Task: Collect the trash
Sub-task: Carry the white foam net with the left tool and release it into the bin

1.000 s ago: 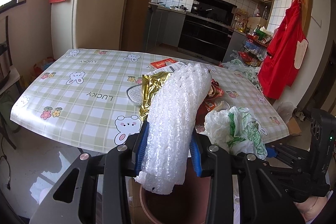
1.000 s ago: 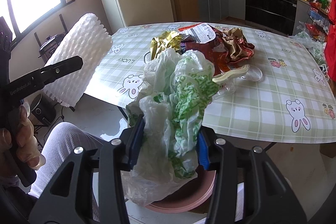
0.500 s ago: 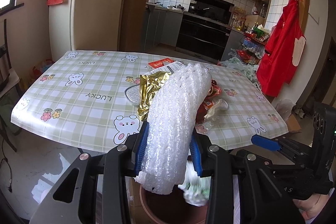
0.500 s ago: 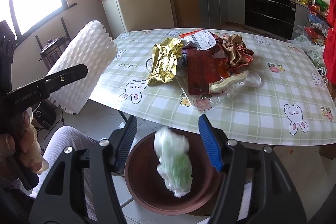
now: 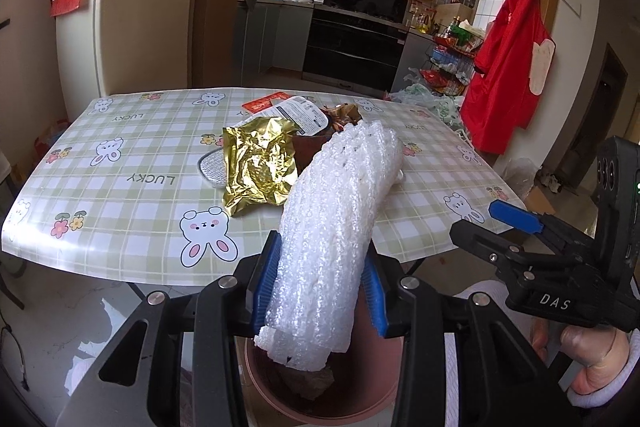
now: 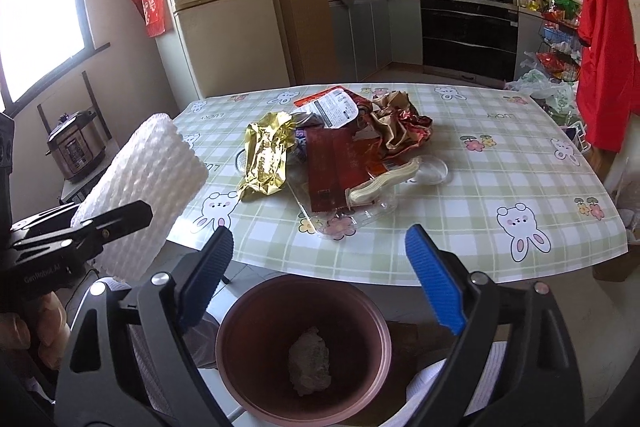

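My left gripper (image 5: 320, 287) is shut on a white foam net roll (image 5: 336, 227), held upright over a round brown bin (image 5: 280, 399). The roll also shows at the left of the right wrist view (image 6: 144, 187). My right gripper (image 6: 320, 279) is open and empty above the same bin (image 6: 240, 379), where the crumpled plastic bag (image 6: 310, 361) lies at the bottom. A trash pile lies on the table: a gold foil wrapper (image 5: 258, 167), a red packet (image 6: 332, 171), crumpled brown-red wrappers (image 6: 400, 125) and a clear plastic tray (image 6: 360, 215).
The table (image 6: 500, 163) has a green checked cloth with bunny prints; its near edge hangs just beyond the bin. A fridge (image 6: 224, 7) and kitchen counters stand behind. A red garment (image 5: 508, 67) hangs at the right. A pressure cooker (image 6: 76, 151) sits at the left.
My right gripper opened and let go of the plastic bag, which fell into the brown bin. The left gripper keeps holding the foam net roll over the bin.
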A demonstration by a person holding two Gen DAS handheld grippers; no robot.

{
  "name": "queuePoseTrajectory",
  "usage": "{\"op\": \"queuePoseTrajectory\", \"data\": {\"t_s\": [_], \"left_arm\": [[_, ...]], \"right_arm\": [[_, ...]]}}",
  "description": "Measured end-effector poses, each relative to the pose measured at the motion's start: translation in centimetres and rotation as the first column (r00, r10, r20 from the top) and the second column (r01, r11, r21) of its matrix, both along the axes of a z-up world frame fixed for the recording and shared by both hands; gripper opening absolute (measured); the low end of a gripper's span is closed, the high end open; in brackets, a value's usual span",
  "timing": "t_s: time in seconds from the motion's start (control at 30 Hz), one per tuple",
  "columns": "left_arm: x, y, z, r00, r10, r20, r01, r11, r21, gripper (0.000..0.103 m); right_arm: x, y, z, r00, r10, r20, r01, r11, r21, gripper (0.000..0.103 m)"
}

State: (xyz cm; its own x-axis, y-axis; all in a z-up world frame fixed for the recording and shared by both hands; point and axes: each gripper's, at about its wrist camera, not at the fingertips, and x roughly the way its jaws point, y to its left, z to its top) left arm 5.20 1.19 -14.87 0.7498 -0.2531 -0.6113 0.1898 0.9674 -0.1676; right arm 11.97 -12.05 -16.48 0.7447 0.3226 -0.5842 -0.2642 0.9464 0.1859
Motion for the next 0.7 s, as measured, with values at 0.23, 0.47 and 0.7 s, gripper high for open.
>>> {"op": "queuePoseTrajectory", "data": {"t_s": [0.23, 0.47, 0.7], "left_arm": [[0.1, -1.9, 0.0, 0.999, -0.048, -0.007, 0.048, 0.999, 0.007, 0.04], [0.2, -3.4, -0.8, 0.995, -0.095, -0.041, 0.097, 0.995, 0.035, 0.052], [0.9, -3.5, -1.9, 0.992, -0.107, -0.07, 0.109, 0.994, 0.02, 0.056]], "right_arm": [[-1.3, -1.9, 0.7, 0.999, -0.039, 0.034, 0.039, 0.999, 0.008, 0.088], [-1.9, -3.3, 0.5, 0.997, -0.071, 0.034, 0.069, 0.996, 0.049, 0.088], [-1.5, -3.3, 0.4, 0.996, -0.079, 0.031, 0.077, 0.995, 0.056, 0.088]]}}
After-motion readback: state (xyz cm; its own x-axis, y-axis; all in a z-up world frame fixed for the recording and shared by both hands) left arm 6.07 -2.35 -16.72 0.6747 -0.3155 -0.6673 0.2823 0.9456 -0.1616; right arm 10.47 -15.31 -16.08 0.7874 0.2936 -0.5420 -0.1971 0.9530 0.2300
